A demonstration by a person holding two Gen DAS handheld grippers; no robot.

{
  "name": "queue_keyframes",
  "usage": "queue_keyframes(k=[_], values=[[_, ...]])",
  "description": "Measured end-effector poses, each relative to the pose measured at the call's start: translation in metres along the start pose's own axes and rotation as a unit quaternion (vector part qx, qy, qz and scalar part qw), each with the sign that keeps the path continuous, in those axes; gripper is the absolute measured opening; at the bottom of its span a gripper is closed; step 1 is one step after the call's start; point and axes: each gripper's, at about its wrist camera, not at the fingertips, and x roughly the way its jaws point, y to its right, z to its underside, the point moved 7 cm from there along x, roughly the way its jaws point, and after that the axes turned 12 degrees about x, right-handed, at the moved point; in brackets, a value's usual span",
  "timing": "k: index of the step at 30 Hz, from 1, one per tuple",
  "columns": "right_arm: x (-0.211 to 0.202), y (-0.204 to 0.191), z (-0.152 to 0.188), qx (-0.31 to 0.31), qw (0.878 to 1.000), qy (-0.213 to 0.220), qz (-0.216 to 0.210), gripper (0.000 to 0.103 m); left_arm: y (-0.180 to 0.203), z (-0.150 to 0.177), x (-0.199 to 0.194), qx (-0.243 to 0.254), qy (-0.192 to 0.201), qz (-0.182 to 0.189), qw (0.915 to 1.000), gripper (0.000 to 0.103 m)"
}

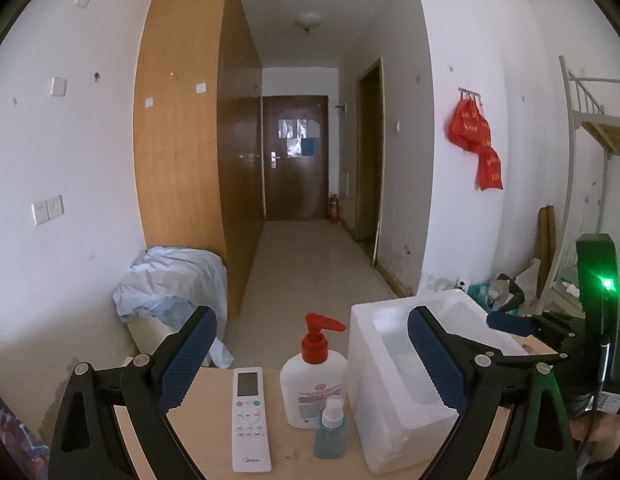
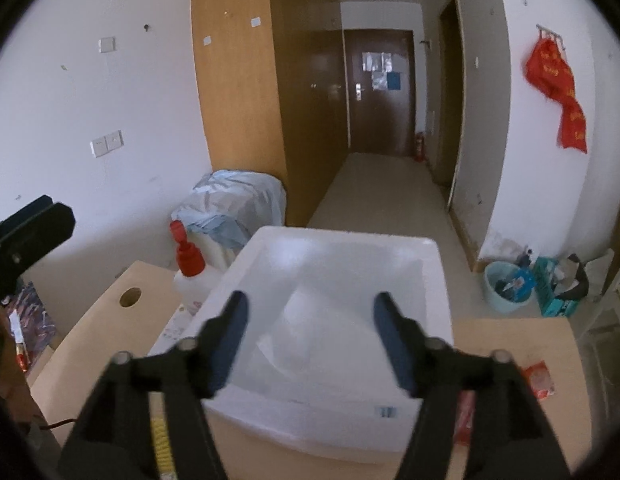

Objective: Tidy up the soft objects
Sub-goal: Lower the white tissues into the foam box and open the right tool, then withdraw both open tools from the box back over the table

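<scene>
Grippers both wide open, nothing held: left gripper (image 1: 311, 358) above remote (image 1: 250, 420) & pump bottle (image 1: 313, 380), right gripper (image 2: 311, 338) over white foam box (image 2: 333, 256). Small blue bottle (image 1: 330, 432) touching pump bottle's front.

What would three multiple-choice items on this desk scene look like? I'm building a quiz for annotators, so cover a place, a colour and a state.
1. The white remote control lies where?
A. left of the white pump bottle
B. inside the white foam box
C. on the floor

2. The pump bottle's cap is:
A. blue
B. red
C. green

3. The right gripper is:
A. shut on a cloth
B. shut, holding nothing
C. open above the box

Answers: 1 A, it lies on the desk beside the bottle; 2 B, the pump head is red; 3 C, its fingers stand apart over the box.
</scene>
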Motion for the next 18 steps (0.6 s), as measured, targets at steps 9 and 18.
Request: queue_keyframes(k=[9, 18], values=[[-0.012, -0.001, -0.004, -0.006, 1.000, 0.011, 0.004, 0.083, 0.003, -0.001, -0.005, 0.002, 0.001, 0.003, 1.0000, 0.097], [-0.026, -0.012, -0.004, -0.010, 1.000, 0.024, -0.002, 0.084, 0.006, -0.005, -0.015, -0.004, 0.007, 0.012, 0.9999, 0.097]])
